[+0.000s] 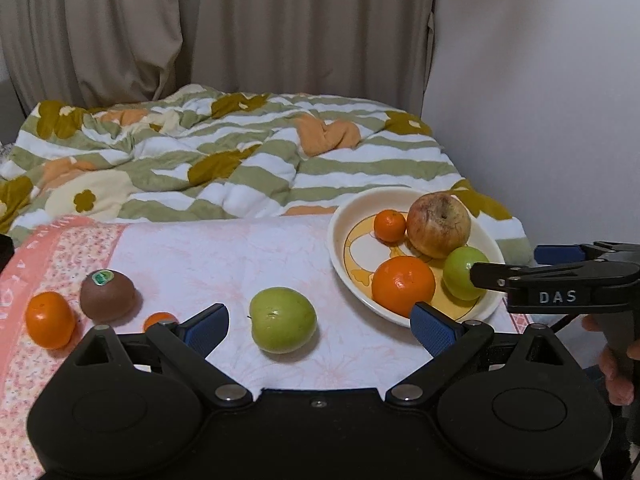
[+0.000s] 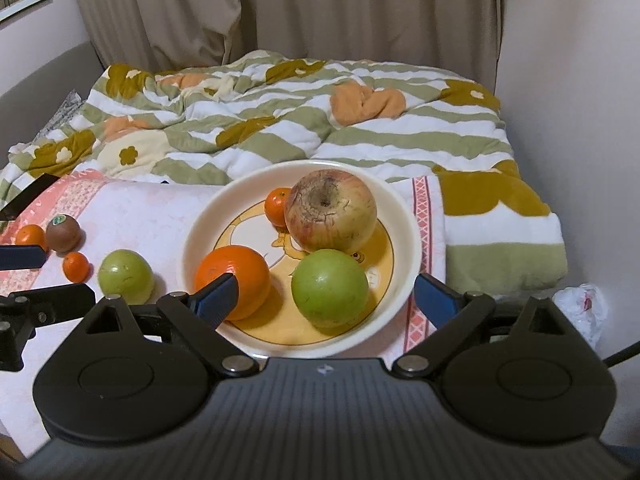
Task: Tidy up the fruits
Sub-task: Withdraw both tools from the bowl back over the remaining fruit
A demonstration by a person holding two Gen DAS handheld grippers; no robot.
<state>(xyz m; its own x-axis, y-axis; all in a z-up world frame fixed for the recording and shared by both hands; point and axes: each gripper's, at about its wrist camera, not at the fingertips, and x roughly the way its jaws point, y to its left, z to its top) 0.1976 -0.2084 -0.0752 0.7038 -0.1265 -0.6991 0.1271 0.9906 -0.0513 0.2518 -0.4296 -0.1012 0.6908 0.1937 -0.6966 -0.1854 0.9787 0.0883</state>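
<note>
While both grippers hang empty over the towel, these are the fields, near to far:

right gripper [image 2: 324, 300]: jaws spread wide, nothing between the pads — released, just in front of the plate.
left gripper [image 1: 320, 322]: jaws wide apart too, holding nothing; loose green apple [image 1: 282, 319] lies on the towel ahead, in line with the gap, not touched.
step in hand: judged as between picks — plate partly filled, four fruits still out on the towel.
next move: likely left gripper down onto the loose green apple; needs the pads on both sides of its round body, then a carry right to the plate.
plate [image 2: 406, 216]: cream dish on the right end of the towel, holding green apple [image 2: 330, 288], big orange [image 2: 236, 280], red-yellow apple [image 2: 332, 210], small mandarin [image 2: 276, 206]; the last two touch.
towel [image 1: 224, 256]: pink, flowered border.
left cluster: orange [image 1: 50, 319], kiwi [image 1: 107, 294], small mandarin [image 1: 160, 319] close together, well apart from the plate.
orientation: loose green apple is near round, no clear long axis; dimple faces the camera. Kiwi's long axis runs roughly left-right, sticker up. Red-yellow apple's stem pit points up.
far: striped floral quilt [image 1: 240, 160], then curtain [image 1: 240, 20].
</note>
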